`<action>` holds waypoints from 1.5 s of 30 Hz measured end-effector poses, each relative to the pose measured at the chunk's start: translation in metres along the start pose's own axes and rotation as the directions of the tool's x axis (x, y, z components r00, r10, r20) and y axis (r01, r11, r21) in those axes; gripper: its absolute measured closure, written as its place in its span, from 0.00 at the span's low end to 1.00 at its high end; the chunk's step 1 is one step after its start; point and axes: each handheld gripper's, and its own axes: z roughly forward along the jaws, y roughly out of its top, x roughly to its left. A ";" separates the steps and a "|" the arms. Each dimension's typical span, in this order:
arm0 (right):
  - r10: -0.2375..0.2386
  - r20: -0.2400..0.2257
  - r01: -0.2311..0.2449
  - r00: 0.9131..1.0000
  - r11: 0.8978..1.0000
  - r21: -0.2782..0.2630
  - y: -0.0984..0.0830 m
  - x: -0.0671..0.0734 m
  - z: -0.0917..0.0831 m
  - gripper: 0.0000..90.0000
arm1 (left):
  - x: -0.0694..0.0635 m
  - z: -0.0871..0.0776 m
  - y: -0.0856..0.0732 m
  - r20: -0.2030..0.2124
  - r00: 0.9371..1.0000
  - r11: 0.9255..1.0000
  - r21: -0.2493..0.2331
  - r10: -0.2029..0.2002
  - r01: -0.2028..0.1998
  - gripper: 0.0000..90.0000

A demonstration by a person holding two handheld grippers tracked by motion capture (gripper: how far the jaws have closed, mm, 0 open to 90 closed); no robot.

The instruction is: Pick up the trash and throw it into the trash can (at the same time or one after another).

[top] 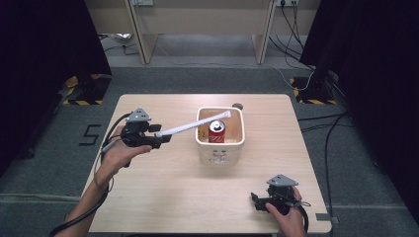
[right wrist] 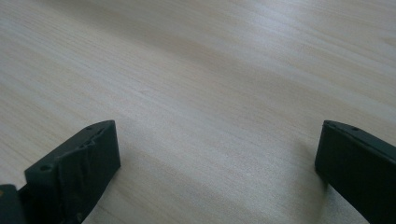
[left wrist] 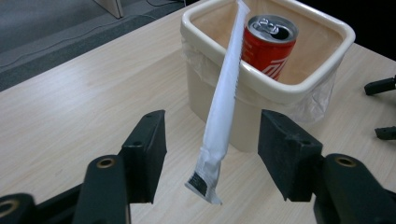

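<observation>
Grey floor, black curtains, wooden desk.

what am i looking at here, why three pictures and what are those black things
A person sits at a wooden table holding a hand tool with black tongs in each hand. The high view looks down from above; the other two come from cameras riding on each tool. The left tongs stand open, with a long white wrapped stick between them, untouched by the pads, its far end leaning on a cream bin. A red soda can stands inside the bin. The right tongs are open above bare wood.
</observation>
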 end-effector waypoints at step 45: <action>0.000 0.000 0.000 1.000 1.000 0.001 0.000 0.000 0.000 0.00 | 0.007 0.021 0.064 0.088 0.995 0.999 -0.021 0.043 -0.042 0.74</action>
